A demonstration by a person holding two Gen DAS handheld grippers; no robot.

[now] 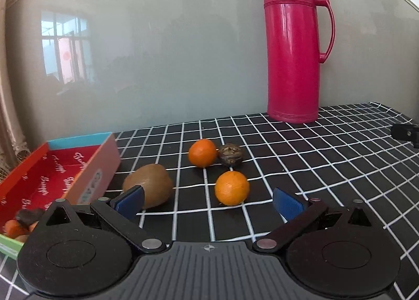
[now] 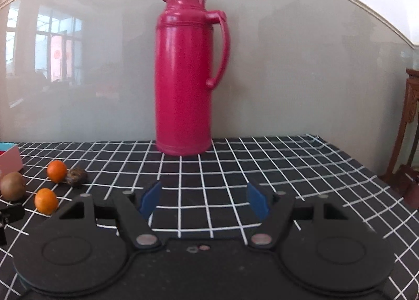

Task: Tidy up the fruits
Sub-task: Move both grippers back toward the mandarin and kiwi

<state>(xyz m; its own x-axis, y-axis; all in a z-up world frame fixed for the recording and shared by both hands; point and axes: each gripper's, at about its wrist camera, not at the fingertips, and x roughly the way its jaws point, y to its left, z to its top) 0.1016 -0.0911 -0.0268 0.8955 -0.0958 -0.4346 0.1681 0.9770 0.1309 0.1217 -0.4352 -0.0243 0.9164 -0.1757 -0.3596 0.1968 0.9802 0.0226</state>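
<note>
In the left wrist view my left gripper (image 1: 208, 201) is open and empty, low over the checked cloth. A near orange (image 1: 231, 188) lies between and just beyond its fingertips. A brown kiwi (image 1: 149, 188) sits right behind the left fingertip (image 1: 129, 201). A far orange (image 1: 203, 152) touches a walnut (image 1: 231, 154). A red box (image 1: 52, 176) at the left holds several fruits in its near corner. My right gripper (image 2: 204, 199) is open and empty over bare cloth. The kiwi (image 2: 11, 185), both oranges (image 2: 45, 201) (image 2: 56, 170) and the walnut (image 2: 76, 176) lie at its far left.
A tall pink thermos (image 1: 294, 45) stands at the back against the wall, also straight ahead in the right wrist view (image 2: 184, 77). The black-and-white checked cloth (image 2: 288, 169) covers the table. A wooden stand (image 2: 411, 127) is beyond the table's right edge.
</note>
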